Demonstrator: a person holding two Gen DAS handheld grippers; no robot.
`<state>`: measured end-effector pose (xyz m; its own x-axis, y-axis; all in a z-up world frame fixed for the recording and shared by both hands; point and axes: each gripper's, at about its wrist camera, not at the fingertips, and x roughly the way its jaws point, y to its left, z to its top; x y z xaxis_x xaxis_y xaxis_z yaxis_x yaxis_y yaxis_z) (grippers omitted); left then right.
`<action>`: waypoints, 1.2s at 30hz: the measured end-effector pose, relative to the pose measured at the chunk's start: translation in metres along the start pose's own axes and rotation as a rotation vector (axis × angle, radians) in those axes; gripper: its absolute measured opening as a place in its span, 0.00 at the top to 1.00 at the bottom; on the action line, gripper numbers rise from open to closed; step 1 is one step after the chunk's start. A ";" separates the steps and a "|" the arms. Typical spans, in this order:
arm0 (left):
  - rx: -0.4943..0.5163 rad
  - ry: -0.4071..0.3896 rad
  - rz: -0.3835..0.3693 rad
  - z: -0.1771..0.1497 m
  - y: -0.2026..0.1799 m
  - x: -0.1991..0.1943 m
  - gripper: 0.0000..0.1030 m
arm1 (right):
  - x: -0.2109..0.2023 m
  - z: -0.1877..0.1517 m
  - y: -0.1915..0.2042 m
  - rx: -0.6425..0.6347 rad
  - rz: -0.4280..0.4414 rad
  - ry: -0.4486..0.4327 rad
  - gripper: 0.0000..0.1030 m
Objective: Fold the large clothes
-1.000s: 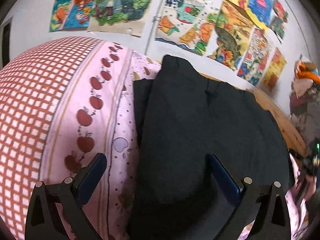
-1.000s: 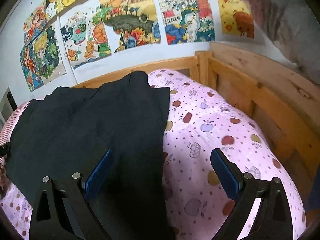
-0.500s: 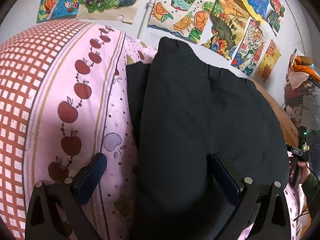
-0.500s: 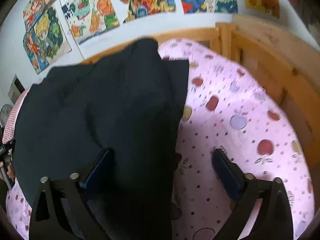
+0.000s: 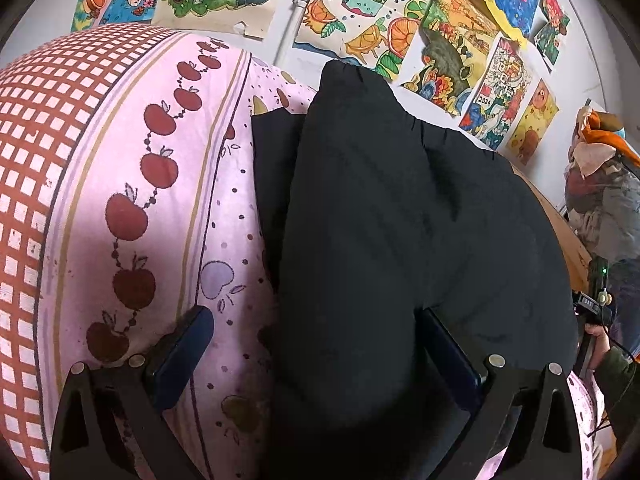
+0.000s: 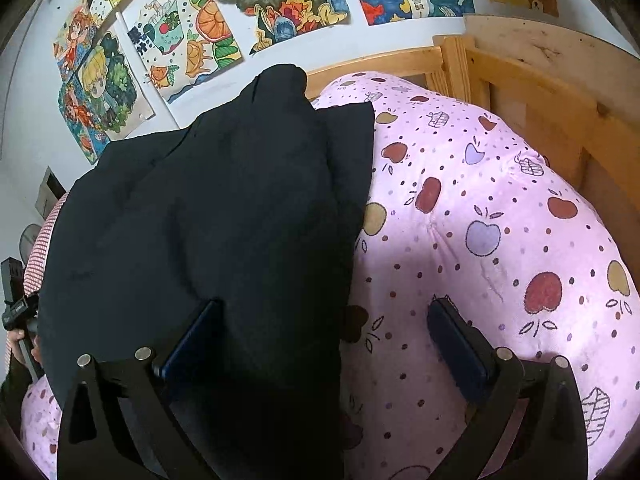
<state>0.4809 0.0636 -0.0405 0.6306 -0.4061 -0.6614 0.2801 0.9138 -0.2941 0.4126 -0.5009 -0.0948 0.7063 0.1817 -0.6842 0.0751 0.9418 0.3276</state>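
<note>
Left tool (image 5: 316, 344) stands with its jaws wide apart, gripping nothing; its left finger is over the pink apple-print bedsheet (image 5: 168, 216), its right finger over the black garment (image 5: 400, 240), and the garment's left edge runs between them; right tool (image 6: 324, 336) is likewise spread wide and holds nothing, with its left finger over the cloth, its right finger over bare sheet, and the garment's right edge between them; whether any finger touches the fabric cannot be told. Garment is plain black, matte, with no visible print; it lies on the bed, spread across the sheet; it appears folded, an upper layer lying over a lower one that projects as a flat corner at each far side; the far end rises to a rounded, slightly gathered hump near the wall; shallow creases cross the surface. Red-and-white checked fabric (image 5: 36, 152) lies at the left of the bed; a wooden bed frame (image 6: 520, 92) borders the right; coloured drawings (image 6: 192, 32) cover the wall.
</note>
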 end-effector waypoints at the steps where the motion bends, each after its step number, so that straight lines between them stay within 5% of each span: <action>1: 0.000 0.002 -0.006 0.001 0.001 0.000 0.00 | -0.001 0.001 -0.003 0.002 0.004 0.004 0.01; 9: -0.003 0.036 -0.102 -0.002 0.009 0.001 0.00 | 0.001 0.002 -0.003 -0.002 0.072 0.039 0.01; 14: -0.003 0.065 -0.135 -0.003 0.006 0.006 0.00 | 0.003 0.000 0.004 -0.026 0.212 0.097 0.01; 25: -0.009 0.106 -0.158 -0.003 -0.002 0.010 0.01 | 0.016 0.005 0.020 0.015 0.155 0.224 0.02; 30: -0.065 0.141 -0.222 -0.003 -0.002 0.012 0.29 | 0.015 0.000 0.031 0.049 0.182 0.223 0.28; 36: -0.102 0.161 -0.181 0.000 -0.007 0.006 0.54 | 0.011 0.000 0.045 0.064 0.165 0.218 0.53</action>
<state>0.4828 0.0552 -0.0426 0.4511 -0.5654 -0.6906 0.2986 0.8248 -0.4802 0.4240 -0.4565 -0.0878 0.5447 0.3939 -0.7404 0.0209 0.8762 0.4815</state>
